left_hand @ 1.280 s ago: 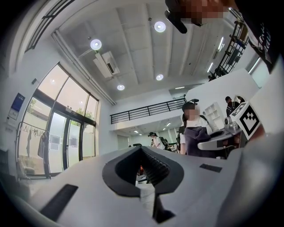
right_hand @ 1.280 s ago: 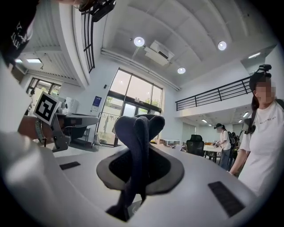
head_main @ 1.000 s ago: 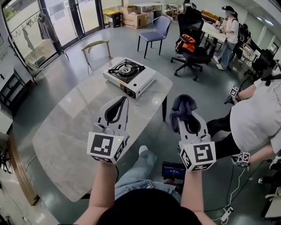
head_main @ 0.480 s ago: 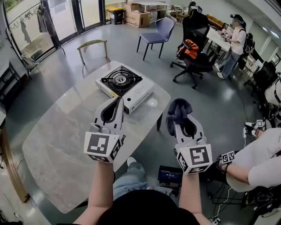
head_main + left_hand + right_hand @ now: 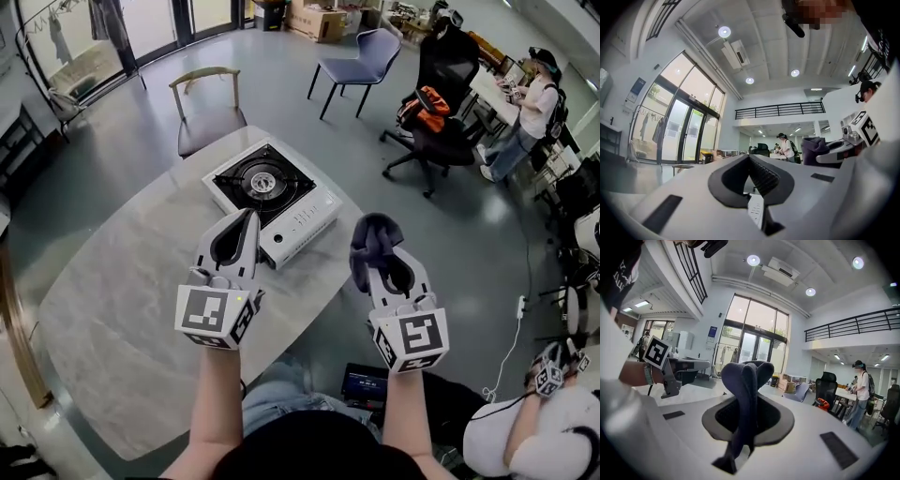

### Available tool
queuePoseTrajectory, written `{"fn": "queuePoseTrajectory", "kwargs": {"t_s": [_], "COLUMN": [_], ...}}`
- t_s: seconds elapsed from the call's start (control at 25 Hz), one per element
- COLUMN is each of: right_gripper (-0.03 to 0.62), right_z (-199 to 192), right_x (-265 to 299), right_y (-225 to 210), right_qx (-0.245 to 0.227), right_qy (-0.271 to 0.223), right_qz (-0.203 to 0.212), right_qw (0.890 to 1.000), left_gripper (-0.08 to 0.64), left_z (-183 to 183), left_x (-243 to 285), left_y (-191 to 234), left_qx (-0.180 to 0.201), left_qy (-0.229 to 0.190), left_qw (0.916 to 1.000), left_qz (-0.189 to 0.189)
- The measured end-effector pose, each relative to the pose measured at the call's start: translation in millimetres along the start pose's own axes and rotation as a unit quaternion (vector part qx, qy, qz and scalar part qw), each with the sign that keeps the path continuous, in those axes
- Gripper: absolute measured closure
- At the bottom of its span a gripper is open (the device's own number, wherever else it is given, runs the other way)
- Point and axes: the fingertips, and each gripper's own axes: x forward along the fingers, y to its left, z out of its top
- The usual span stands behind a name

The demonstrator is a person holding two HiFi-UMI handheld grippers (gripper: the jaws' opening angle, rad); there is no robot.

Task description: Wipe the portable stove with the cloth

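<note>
Over the last second the portable stove point(image 5: 272, 192) has drawn nearer to both grippers in the head view, and it now lies just ahead of the left one. At the left, the pale marble-look table point(image 5: 112, 309) fills that side of the view, with a chair point(image 5: 208, 112) at its far edge. The left gripper point(image 5: 249, 223) is held above the tabletop, its jaws pressed together with nothing between them, tips pointing at the stove's near side. The stove sits on the table's far right part, burner up. To the right, past the table's edge and over the floor, the right gripper point(image 5: 382, 257) is clamped on the dark blue cloth point(image 5: 372, 234), which bunches up above its jaw tips, apart from the stove.
</note>
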Motion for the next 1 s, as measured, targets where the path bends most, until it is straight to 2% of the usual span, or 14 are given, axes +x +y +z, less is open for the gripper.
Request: {"fn": "queuePoseTrajectory", "kwargs": {"t_s": [0.4, 0.56, 0.8, 1.0], "right_gripper": [0.528, 0.528, 0.528, 0.528], "right_z": [-4, -2, 7, 15], "right_x": [67, 90, 137, 171], "right_y": [-3, 7, 21, 29], "right_qx": [0.002, -0.014, -0.052, -0.074], "right_qy": [0.019, 0.013, 0.001, -0.009], "right_qz": [0.053, 0.102, 0.192, 0.269], "right_qw": [0.998, 0.995, 0.98, 0.96], "left_gripper": [0.549, 0.549, 0.549, 0.549], "left_z": [-16, -19, -21, -16], "left_x": [18, 15, 12, 17], "left_y": [31, 44, 74, 82], "left_qx": [0.009, 0.01, 0.013, 0.027], "left_qy": [0.032, 0.031, 0.028, 0.024], "left_qw": [0.9986, 0.9959, 0.9856, 0.9737], "left_qz": [0.042, 0.084, 0.166, 0.225]}}
